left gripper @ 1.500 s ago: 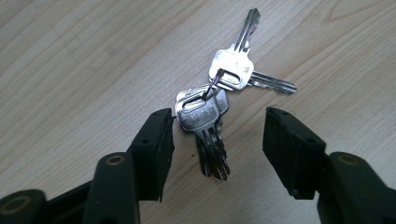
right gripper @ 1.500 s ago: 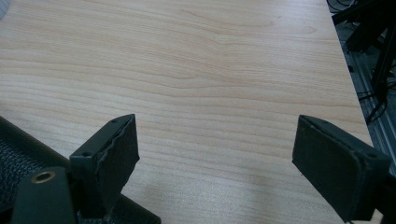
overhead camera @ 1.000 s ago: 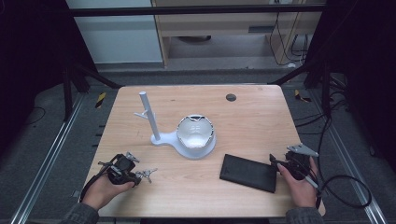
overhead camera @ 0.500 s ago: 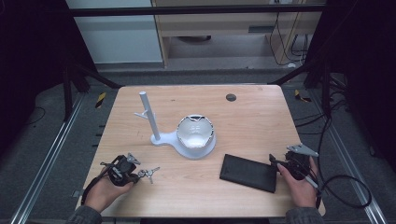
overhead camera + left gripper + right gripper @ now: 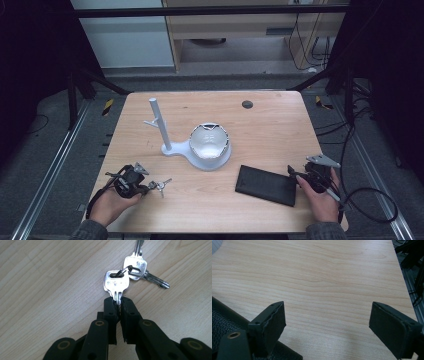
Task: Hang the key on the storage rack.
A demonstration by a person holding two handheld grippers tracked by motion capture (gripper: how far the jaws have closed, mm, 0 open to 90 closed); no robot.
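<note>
The bunch of keys (image 5: 126, 275) lies near the front left edge of the table (image 5: 280, 125). The left claw (image 5: 118, 302), its jaws having just been closing, pinches one key's blade. The right claw (image 5: 327, 322) gapes wide over bare wood, holding nothing, beside a black pouch (image 5: 266, 185).

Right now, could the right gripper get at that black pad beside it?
Probably yes. The right gripper sits just off the black pad's right edge with its jaws wide open and holding nothing, and only bare table lies around them. The pad lies flat, though, so pinching its edge may be awkward.
</note>
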